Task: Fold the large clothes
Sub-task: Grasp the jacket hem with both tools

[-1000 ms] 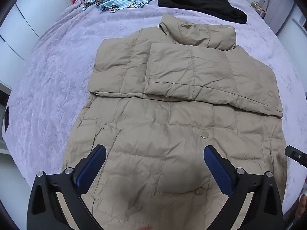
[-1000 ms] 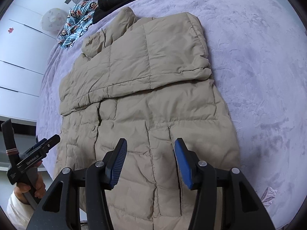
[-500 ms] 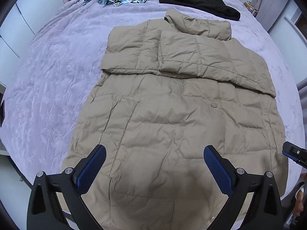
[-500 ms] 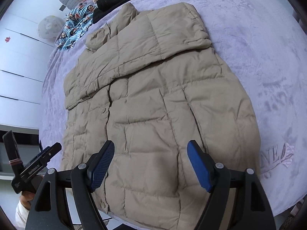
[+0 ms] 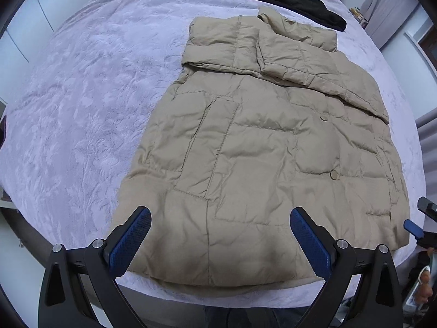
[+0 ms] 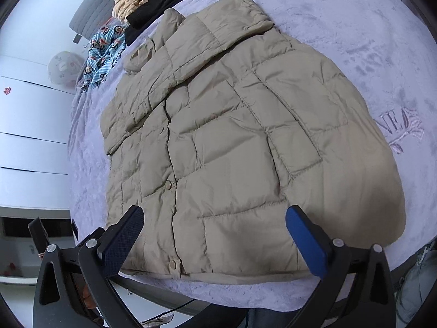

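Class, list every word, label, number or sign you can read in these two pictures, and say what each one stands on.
"NE": large embroidered letters on the lilac plush bedspread, right of the beige quilted puffer jacket; the rest of the word is hidden.
Small red mark on the white wardrobe door: too small to read.
Cartoon monkey faces on the blue printed garment: pictures only, no words.
Nothing else is legible.

black plastic left gripper [image 5: 220,235], right gripper [image 6: 214,232] alike, blue textured pads on jaws, silver screws
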Available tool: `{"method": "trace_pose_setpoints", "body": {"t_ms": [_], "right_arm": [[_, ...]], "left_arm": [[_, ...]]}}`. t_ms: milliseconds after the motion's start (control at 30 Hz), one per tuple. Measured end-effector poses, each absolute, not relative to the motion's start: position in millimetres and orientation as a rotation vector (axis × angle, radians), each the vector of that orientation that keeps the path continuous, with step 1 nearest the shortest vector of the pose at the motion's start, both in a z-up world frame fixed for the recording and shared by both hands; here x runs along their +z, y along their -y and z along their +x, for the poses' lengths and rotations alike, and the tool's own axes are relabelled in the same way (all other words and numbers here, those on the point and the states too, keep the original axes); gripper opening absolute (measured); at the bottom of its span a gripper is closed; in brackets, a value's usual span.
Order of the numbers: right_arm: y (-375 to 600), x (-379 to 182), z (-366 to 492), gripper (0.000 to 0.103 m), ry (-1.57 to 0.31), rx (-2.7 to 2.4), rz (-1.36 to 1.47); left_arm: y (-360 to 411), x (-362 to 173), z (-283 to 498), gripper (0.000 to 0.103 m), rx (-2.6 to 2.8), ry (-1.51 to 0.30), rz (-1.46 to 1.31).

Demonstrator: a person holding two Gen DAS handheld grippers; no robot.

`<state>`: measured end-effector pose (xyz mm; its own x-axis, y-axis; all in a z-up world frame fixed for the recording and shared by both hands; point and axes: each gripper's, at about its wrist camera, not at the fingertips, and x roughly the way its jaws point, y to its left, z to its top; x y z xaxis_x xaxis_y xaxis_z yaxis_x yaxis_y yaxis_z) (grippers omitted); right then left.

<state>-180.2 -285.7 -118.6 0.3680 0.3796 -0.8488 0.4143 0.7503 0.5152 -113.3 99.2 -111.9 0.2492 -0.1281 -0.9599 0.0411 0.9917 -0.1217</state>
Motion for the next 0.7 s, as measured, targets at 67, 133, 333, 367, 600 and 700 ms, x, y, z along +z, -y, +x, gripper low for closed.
{"method": "trace_pose_setpoints", "body": {"t_ms": [67,133,333,367,600,700], "right_arm": [[289,-122,-188,0.103,-1.235,-0.034,0.823],[295,-126,-198,0.103,-1.229,-0.054,0.880],[314,-136,-234,0.103,-1.191,-0.118,1.013],[317,-138,-241,0.103,-1.183,-0.131,1.041],[337,-157,-279,0.103,-1.137,-0.200,1.207],[341,-167,-286,0.103,-1.126,-0.206,1.269]], "left_arm": [[-119,-112,-121,0.102,-0.114,-1.313,-0.126],[-137,-113,-128,0.102,-0.107,-1.320,-0.181],[-182,-127,-153,0.102,-0.138,-1.370,-0.356],[-187,-130,-157,0.102,-0.150,-1.381,-0.384],[-201,-163,-175,0.102,-0.284,-1.473,-0.632],[-196,-176,-174,0.102,-0.314,-1.497,-0.714]]}}
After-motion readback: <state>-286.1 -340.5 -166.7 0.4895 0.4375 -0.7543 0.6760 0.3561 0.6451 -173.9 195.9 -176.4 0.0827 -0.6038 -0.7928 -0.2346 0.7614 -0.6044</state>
